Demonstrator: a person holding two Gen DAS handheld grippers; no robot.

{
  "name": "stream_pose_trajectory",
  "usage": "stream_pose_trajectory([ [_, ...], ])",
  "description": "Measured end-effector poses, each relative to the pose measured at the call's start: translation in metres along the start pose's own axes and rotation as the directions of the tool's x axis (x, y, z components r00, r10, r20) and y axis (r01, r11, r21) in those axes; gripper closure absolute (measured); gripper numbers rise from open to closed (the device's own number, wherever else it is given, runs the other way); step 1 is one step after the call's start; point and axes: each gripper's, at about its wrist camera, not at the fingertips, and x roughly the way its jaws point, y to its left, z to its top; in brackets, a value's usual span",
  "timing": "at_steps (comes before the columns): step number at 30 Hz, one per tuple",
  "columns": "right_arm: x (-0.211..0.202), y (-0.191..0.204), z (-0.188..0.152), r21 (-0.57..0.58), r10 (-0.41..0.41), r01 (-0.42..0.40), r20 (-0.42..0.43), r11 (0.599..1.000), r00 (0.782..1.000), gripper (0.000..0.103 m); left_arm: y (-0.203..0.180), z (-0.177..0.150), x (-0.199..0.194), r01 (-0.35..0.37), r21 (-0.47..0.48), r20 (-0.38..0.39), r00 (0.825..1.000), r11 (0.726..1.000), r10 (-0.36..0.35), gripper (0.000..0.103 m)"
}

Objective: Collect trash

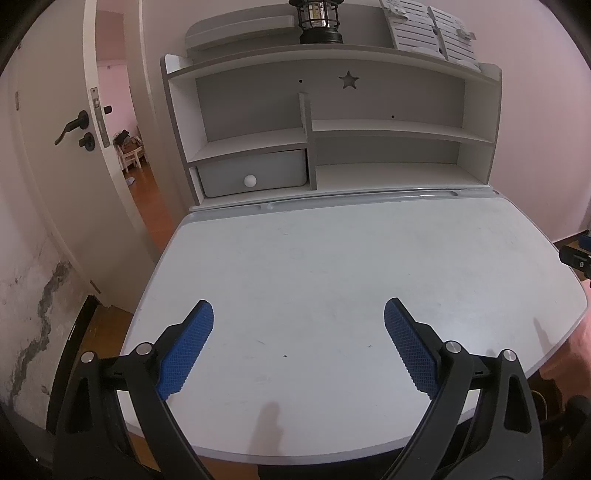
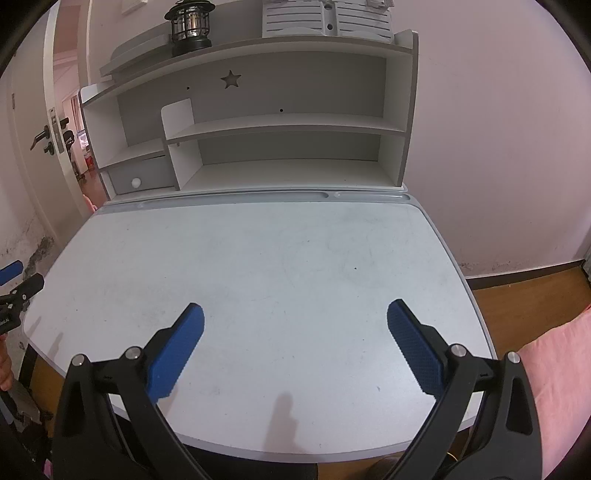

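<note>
1. Trash is nowhere to be seen in either view; a few dark specks on the tabletop are too small to tell whether they are crumbs or marks.
2. Lowest in the frame, the left claw (image 1: 298, 314) hangs with its blue pads spread wide, gripping nothing; the right claw (image 2: 295, 317) does the same, probably poised over the near edge to survey.
3. Mid-frame, the table (image 1: 332, 258) shows a bare, scuffed white top with a groove along its back edge.
4. Higher up, the shelf unit (image 1: 369, 129) stands against the wall, its drawer (image 1: 255, 171) shut at lower left.
5. At the top of the frame, a lantern (image 1: 317, 22) sits atop the unit, beside a slatted stand (image 1: 428, 29).
</note>
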Motion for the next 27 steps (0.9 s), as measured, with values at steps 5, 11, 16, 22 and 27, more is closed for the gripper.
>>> stream_pose_trajectory([
  [5,0.0002,-0.0008,-0.0002,0.004,0.000,0.000,-0.002,1.000,1.000,0.007,-0.0004,0.0001,-0.0001,0.001,-0.001,0.000,1.000,1.000,-0.001,0.012],
  [11,-0.0004,-0.0010,-0.0004,0.001,0.000,0.000,-0.004,1.000,1.000,0.007,-0.0031,-0.0009,0.0000,0.003,0.005,-0.002,1.000,1.000,-0.003,0.012],
  [16,0.0006,-0.0016,-0.0003,0.004,0.000,0.000,-0.006,1.000,1.000,0.007,-0.0042,-0.0013,-0.0003,0.002,0.004,-0.002,1.000,1.000,-0.002,0.012],
  [22,0.0001,-0.0015,0.0001,0.002,0.001,-0.001,-0.004,1.000,1.000,0.007,-0.0049,-0.0016,0.0005,0.002,0.005,-0.004,1.000,1.000,-0.002,0.012],
  [27,0.0014,-0.0017,0.0001,0.003,-0.001,0.001,-0.007,1.000,1.000,0.007,-0.0061,-0.0024,0.0010,0.004,0.007,-0.005,1.000,1.000,-0.004,0.012],
])
